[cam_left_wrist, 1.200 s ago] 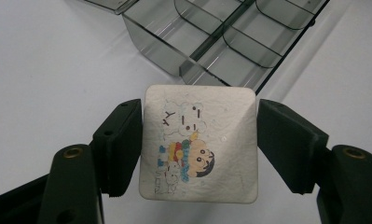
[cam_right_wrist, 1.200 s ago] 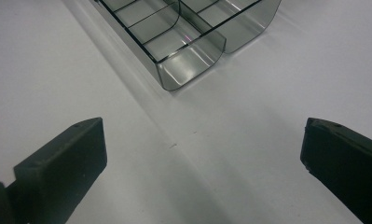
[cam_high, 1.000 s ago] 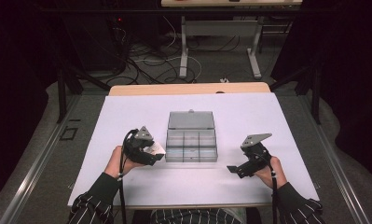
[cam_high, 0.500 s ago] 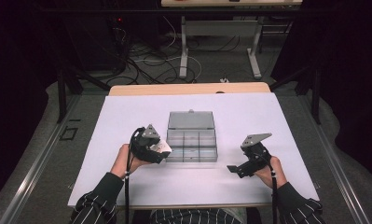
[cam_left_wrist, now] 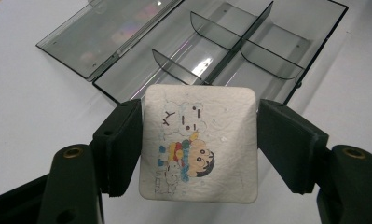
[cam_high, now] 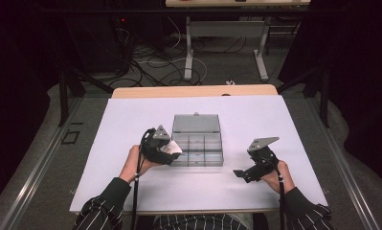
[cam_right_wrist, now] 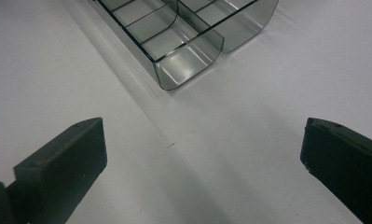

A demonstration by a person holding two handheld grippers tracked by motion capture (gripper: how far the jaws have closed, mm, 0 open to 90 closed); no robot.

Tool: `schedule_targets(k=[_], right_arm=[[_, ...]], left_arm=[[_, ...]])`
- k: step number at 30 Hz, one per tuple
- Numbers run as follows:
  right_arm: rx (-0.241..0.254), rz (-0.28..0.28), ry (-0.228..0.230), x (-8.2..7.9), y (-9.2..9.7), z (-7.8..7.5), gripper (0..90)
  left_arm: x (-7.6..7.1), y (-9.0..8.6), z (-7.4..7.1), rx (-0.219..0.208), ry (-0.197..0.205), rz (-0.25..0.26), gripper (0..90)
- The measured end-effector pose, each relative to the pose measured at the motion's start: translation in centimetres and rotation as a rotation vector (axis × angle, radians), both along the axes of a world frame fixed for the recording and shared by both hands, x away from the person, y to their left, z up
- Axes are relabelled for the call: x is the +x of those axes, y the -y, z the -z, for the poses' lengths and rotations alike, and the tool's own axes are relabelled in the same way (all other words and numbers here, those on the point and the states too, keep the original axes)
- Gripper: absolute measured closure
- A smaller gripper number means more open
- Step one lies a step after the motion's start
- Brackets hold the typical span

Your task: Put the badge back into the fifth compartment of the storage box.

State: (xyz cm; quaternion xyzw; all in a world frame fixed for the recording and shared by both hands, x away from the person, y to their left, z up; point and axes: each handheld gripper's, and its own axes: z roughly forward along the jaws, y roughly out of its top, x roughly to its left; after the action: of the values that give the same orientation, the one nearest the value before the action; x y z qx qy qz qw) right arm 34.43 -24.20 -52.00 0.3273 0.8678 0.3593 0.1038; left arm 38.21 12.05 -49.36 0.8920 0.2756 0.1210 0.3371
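A clear grey compartment box (cam_high: 198, 146) lies open on the white table (cam_high: 131, 124), its lid (cam_high: 196, 123) folded flat behind it. My left gripper (cam_high: 172, 151) is at the box's left edge, shut on a white square card (cam_left_wrist: 200, 144) printed with a cartoon child. In the left gripper view the card hangs just short of the box's divided compartments (cam_left_wrist: 230, 51), all bare. To the right of the box my right gripper (cam_high: 240, 173) rests low over the table, open, nothing between its fingers. In the right gripper view a corner of the box (cam_right_wrist: 188, 51) lies ahead.
A wooden tabletop edge (cam_high: 193, 91) shows behind the white sheet. Beyond it, on the floor, are cables (cam_high: 145, 57) and the metal legs of another desk (cam_high: 260, 43). Dark curtains close in both sides.
My left gripper has carried the card to the right, from beside the box to its left edge. The right gripper has kept still.
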Motion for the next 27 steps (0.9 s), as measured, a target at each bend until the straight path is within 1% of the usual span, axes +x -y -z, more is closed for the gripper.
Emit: schedule_targets(k=[1, 3, 4, 6, 7, 8, 9, 10, 12, 14, 15, 16, 17, 18, 20, 24, 26, 27], right_arm=[[0.004, -0.003, 0.002, 0.0, 0.0, 0.0, 0.0], [-0.002, 0.003, -0.001, 0.0, 0.0, 0.0, 0.0], [-0.015, -0.012, -0.008, 0.0, 0.1, 0.0, 0.0], [-0.008, -0.020, 0.006, 0.1, 0.0, 0.0, 0.0], [-0.007, -0.013, -0.001, 0.0, 0.0, 0.0, 0.0], [-0.008, -0.014, 0.000, 0.0, 0.0, 0.0, 0.0], [-0.011, -0.001, -0.006, -0.1, 0.0, -0.1, 0.0], [-0.007, 0.004, -0.003, 0.0, 0.0, 0.0, 0.0], [-0.004, 0.003, -0.002, 0.0, 0.0, 0.0, 0.0], [-0.008, -0.001, -0.010, -0.1, 0.0, 0.0, 0.0], [-0.009, -0.011, -0.006, 0.0, 0.0, 0.0, 0.0], [-0.011, -0.011, -0.010, 0.0, 0.0, 0.0, 0.0], [-0.008, -0.005, -0.010, 0.0, -0.1, 0.0, 0.0], [0.000, -0.003, -0.004, 0.0, -0.1, 0.1, 0.0], [0.009, 0.002, 0.003, 0.0, -0.1, 0.2, 0.0], [0.004, 0.003, 0.002, 0.0, -0.1, 0.2, 0.0], [-0.004, 0.000, -0.008, 0.0, -0.1, 0.1, 0.0], [0.004, 0.003, 0.001, 0.0, -0.1, 0.2, 0.0]], left_arm=[[0.1, 0.1, 0.0, 0.001, -0.005, 0.000, 33.6], [0.3, 0.4, 0.0, 0.004, 0.002, 0.003, 33.6], [0.3, 0.5, 0.0, 0.004, 0.008, 0.002, 33.6], [0.5, 0.7, -0.1, -0.002, 0.011, 0.000, 33.6], [0.5, 0.8, -0.1, -0.006, 0.004, -0.002, 33.6], [0.6, 0.9, -0.1, -0.008, 0.009, 0.002, 33.6], [0.7, 1.0, -0.1, -0.010, 0.008, 0.002, 33.6], [0.8, 1.2, -0.1, -0.009, 0.006, 0.003, 33.6], [1.0, 1.4, 0.0, -0.012, 0.011, 0.008, 33.6], [1.1, 1.6, 0.0, -0.016, 0.008, 0.013, 33.6], [1.2, 1.7, 0.1, -0.013, 0.014, 0.019, 33.6], [1.2, 1.8, 0.1, -0.018, 0.006, 0.021, 33.6], [1.3, 2.0, 0.1, -0.019, 0.009, 0.025, 33.6], [1.4, 2.1, 0.1, -0.008, 0.014, 0.035, 33.6], [1.5, 2.3, 0.2, -0.013, 0.016, 0.040, 33.6], [1.8, 2.7, 0.3, -0.018, 0.018, 0.049, 33.6], [1.8, 2.8, 0.3, -0.025, 0.018, 0.049, 33.6], [1.9, 2.9, 0.3, -0.023, 0.019, 0.053, 33.6]])
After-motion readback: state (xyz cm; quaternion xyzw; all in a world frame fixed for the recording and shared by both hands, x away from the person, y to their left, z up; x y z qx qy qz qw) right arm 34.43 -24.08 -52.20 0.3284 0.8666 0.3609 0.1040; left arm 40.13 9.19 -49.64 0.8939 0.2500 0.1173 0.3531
